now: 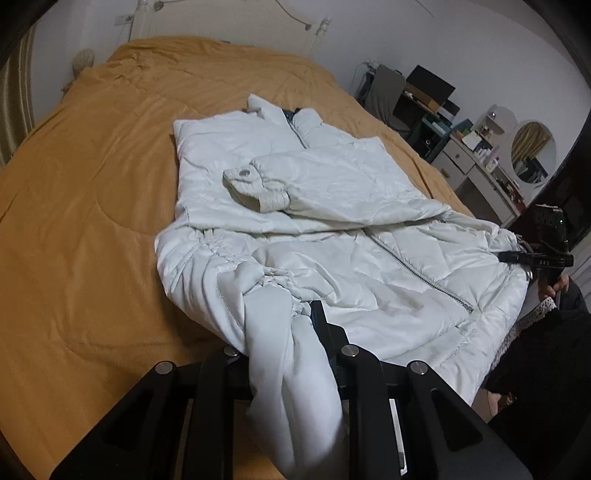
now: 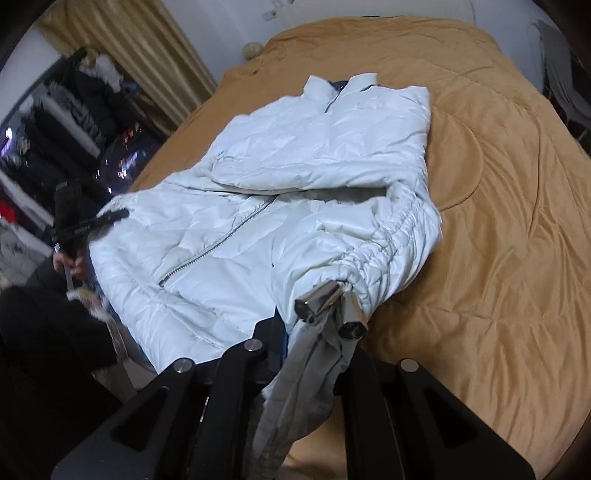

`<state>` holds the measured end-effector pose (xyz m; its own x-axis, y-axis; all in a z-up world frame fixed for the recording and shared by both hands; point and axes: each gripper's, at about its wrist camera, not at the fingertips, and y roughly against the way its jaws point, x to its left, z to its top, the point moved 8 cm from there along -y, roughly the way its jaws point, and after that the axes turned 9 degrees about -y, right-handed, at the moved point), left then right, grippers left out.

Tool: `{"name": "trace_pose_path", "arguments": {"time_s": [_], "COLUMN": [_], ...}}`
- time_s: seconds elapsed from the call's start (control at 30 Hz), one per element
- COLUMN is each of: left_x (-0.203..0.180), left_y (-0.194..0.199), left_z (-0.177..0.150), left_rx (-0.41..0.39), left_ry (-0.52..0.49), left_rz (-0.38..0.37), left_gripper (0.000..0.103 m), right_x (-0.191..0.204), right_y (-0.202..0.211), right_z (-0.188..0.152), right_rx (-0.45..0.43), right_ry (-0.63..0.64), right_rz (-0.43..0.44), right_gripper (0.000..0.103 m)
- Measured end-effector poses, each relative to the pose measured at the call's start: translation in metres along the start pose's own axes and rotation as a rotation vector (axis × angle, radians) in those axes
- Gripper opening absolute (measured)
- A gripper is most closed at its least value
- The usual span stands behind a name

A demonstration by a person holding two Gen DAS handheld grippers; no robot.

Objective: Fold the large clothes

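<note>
A white quilted zip jacket (image 1: 332, 206) lies front up on the mustard bedspread (image 1: 92, 192), collar far, one sleeve folded across its chest. My left gripper (image 1: 295, 332) is shut on the gathered hem at one bottom corner; cloth hangs down between its fingers. In the right wrist view the same jacket (image 2: 295, 155) shows. My right gripper (image 2: 317, 332) is shut on the other bottom corner, where two metal drawstring ends (image 2: 328, 302) dangle. Each gripper shows in the other's view, at the jacket's far hem corner (image 1: 532, 258) (image 2: 92, 225).
The bedspread (image 2: 498, 221) fills most of both views. A white headboard (image 1: 221, 22) stands at the far end. A desk with a round mirror (image 1: 532, 151) is to the right of the bed. A clothes rack (image 2: 74, 110) and curtain (image 2: 147, 48) are on the other side.
</note>
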<state>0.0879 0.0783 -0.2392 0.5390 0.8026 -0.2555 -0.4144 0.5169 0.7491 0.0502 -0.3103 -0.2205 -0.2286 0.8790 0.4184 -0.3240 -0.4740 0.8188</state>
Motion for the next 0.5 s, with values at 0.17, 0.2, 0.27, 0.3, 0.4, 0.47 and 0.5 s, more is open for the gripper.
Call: {"name": "trace_pose_path", "arguments": {"time_s": [0.17,0.2,0.27,0.3,0.4,0.47,0.5], "left_x": [-0.019,-0.016,-0.003,0.005,0.021,0.035,0.043], "left_y": [0.023,0.026,0.026,0.025,0.013,-0.004,-0.013], "left_z": [-0.037,-0.036,-0.023,-0.013,0.033,0.072,0.087], "left_rx": [0.043,0.03,-0.012,-0.032,-0.064,-0.049,-0.04], "left_ry": [-0.069,-0.054,0.019,0.052,0.094,0.113,0.117], "left_rz": [-0.135,-0.14,-0.154,-0.154,-0.107,-0.077,-0.065], "left_gripper": [0.019,0.019,0.019,0.019,0.019,0.019,0.019], "right_x": [0.0,-0.005,-0.016,-0.019,-0.026,-0.034,-0.038], "right_y": [0.017,0.019,0.024,0.023,0.025,0.011,0.004], "right_z": [-0.039,-0.036,-0.018,-0.004,0.044,0.074,0.085], "right_rx": [0.083,0.07,0.007,-0.028,-0.085,-0.038,0.001], "right_ry": [0.047,0.028,-0.018,-0.038,-0.068,-0.056,-0.036], "right_rz": [0.012,0.01,0.028,0.042,0.019,-0.031,-0.053], "right_gripper": [0.007,0.007,0.007,0.007,0.007,0.007,0.007]}}
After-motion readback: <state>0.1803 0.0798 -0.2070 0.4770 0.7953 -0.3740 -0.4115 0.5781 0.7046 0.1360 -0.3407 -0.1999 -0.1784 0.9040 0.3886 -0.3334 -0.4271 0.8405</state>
